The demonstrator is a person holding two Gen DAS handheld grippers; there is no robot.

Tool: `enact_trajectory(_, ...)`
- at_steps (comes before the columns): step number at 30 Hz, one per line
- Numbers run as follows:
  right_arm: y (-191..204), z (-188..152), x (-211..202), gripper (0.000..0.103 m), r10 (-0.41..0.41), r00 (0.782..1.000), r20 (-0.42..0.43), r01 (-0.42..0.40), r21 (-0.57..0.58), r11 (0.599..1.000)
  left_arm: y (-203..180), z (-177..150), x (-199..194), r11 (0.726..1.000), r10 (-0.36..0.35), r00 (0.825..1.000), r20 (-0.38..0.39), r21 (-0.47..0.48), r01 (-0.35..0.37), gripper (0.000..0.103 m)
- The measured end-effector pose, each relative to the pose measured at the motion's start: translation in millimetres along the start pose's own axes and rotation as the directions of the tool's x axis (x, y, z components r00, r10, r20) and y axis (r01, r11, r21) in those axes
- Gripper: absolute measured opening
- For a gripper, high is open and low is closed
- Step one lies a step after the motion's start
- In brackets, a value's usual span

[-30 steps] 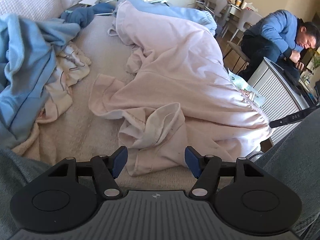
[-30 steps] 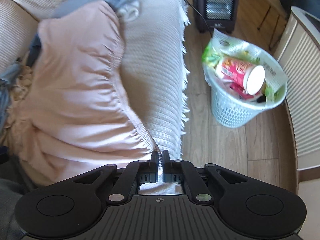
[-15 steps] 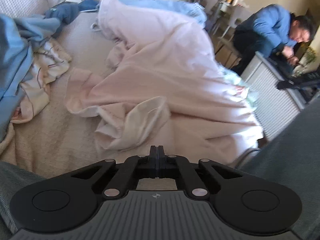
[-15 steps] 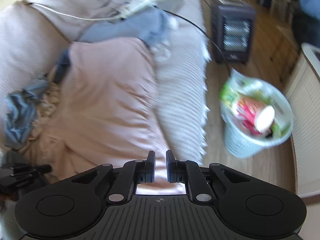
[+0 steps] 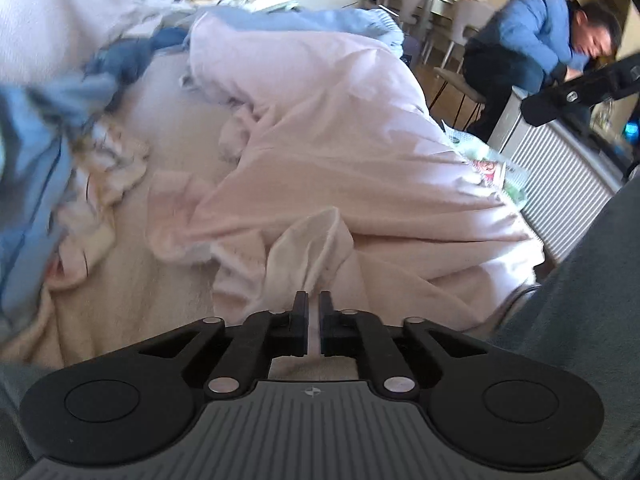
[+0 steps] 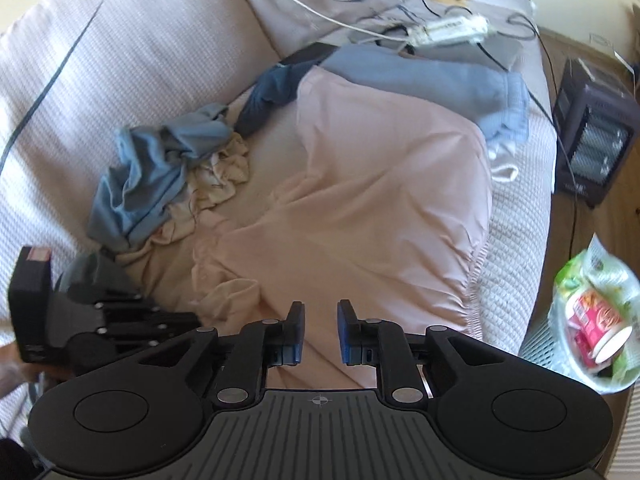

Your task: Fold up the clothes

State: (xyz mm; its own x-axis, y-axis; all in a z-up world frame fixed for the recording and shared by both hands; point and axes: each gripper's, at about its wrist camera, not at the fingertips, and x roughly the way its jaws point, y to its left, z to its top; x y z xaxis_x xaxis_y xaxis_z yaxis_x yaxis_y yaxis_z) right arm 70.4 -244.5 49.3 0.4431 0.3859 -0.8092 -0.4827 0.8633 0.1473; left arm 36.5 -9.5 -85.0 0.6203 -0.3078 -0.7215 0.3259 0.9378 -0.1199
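A large pale pink garment (image 6: 380, 200) lies spread and rumpled on the sofa (image 6: 120, 60); it also shows in the left wrist view (image 5: 340, 152). My left gripper (image 5: 314, 304) is nearly shut, its jaws a narrow slit apart, pinching the garment's near edge by a cream pocket lining (image 5: 308, 244). It shows as a black body in the right wrist view (image 6: 100, 320). My right gripper (image 6: 320, 316) is open and empty, raised above the garment's near edge.
Blue and cream clothes (image 6: 160, 172) are piled at the left of the sofa. A grey-blue garment (image 6: 440, 76) lies at the back. A heater (image 6: 592, 136) and a full waste basket (image 6: 592, 320) stand on the floor at right. A seated man (image 5: 540, 40) is beyond.
My left gripper closed from wide open onto the pink garment's edge. My right gripper opened, let go of the garment's edge and lifted back, so more of the sofa shows.
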Motion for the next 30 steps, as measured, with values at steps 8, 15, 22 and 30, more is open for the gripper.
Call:
enact_trajectory(8,-14,-16,-17,0.035,-0.036,0.999,0.018,0.035,0.061,0.998,-4,6,14,0.998,-0.024,1.0,0.015,0.064,0.023,0.002)
enact_trajectory(15,-14,-16,-18,0.035,-0.05,0.998,0.03,0.048,0.084,0.995,0,6,-9,0.994,-0.106,0.993,-0.051,-0.023,0.105,0.0)
enact_trajectory(22,1,-2,-10,0.036,-0.002,1.0,0.023,0.002,0.02,1.0,-7,-27,-62,0.982,-0.191,0.963,-0.19,-0.053,0.184,0.0)
enact_trajectory(30,48,36,22,0.036,0.074,0.996,-0.042,-0.081,-0.171,0.982,-11,-48,-58,0.988,-0.153,0.963,-0.223,-0.065,0.141,0.0)
